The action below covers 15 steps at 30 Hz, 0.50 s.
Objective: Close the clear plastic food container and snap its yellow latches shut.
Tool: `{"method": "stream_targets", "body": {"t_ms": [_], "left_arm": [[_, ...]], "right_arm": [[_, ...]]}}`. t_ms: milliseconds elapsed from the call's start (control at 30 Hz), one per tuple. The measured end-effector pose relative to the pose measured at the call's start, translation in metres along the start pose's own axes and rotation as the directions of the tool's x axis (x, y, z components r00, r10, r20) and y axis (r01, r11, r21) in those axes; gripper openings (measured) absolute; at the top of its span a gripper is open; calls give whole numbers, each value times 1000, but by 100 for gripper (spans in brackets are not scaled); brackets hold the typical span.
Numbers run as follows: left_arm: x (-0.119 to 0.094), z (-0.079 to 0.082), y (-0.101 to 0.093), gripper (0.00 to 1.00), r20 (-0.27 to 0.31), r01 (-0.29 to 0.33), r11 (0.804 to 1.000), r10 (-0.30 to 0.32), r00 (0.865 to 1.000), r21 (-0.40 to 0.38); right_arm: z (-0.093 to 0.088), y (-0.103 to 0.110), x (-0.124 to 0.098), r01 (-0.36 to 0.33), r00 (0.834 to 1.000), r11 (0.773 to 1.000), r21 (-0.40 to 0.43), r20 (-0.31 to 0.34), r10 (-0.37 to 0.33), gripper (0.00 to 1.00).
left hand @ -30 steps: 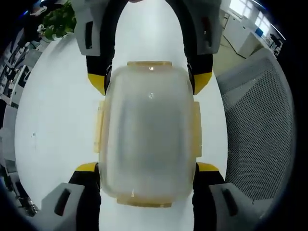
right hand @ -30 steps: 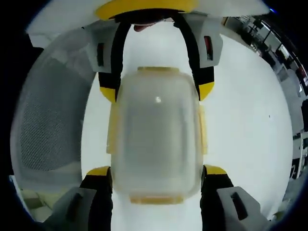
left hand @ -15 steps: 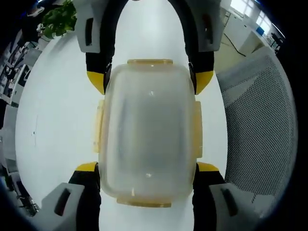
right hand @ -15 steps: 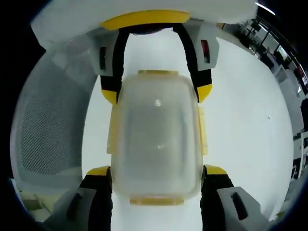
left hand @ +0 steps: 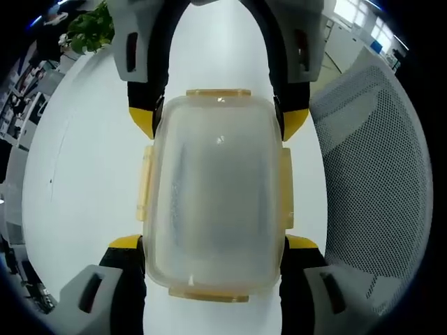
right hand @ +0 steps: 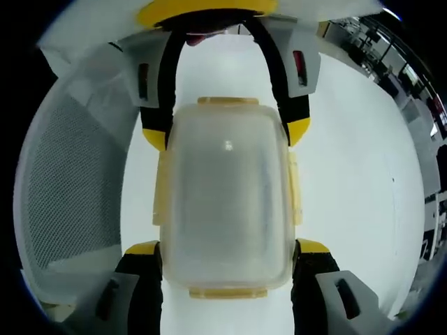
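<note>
Little has moved since the earlier frames: both views have tilted slightly, so the grey mesh office chair (left hand: 374,167) takes up more of the right side of the left gripper view, while the clear plastic food container with its frosted lid (left hand: 215,192) sits in the same place between the two tools.

One container is present. It rests on the white round desk (left hand: 84,174) in the centre of both views, lid on. Four yellow latches can be counted on it in the left gripper view: one at the upper edge (left hand: 218,92), one at the lower edge (left hand: 208,296), one on the left side (left hand: 144,185) and one on the right side (left hand: 286,188). All four lie flat against the container's walls.

Two tools are at work. The left hand-held gripper (left hand: 213,251) rises from the bottom of its view, its yellow-tipped jaws spread to the container's width and touching its near corners. The right hand-held gripper (right hand: 227,255) stands the same way at the opposite end, jaws apart and pressed on either side of the box. Each one appears at the top of the other's view, straddling the far end.

A green potted plant (left hand: 87,31) shows at the upper left of the left gripper view.
</note>
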<state>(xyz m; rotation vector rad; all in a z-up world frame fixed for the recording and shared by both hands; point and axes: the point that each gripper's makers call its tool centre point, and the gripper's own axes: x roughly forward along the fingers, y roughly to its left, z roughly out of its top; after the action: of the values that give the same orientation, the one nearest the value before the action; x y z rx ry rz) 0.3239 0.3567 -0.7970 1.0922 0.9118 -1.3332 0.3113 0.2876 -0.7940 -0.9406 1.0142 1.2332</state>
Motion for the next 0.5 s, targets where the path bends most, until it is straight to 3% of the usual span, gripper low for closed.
{"method": "stream_targets", "body": {"t_ms": [500], "left_arm": [[-12,-46,0,79,6,-2,1000,2,1000,8]], "right_arm": [[46,2,15,15,1000,1000,21,6,-16,77]]}}
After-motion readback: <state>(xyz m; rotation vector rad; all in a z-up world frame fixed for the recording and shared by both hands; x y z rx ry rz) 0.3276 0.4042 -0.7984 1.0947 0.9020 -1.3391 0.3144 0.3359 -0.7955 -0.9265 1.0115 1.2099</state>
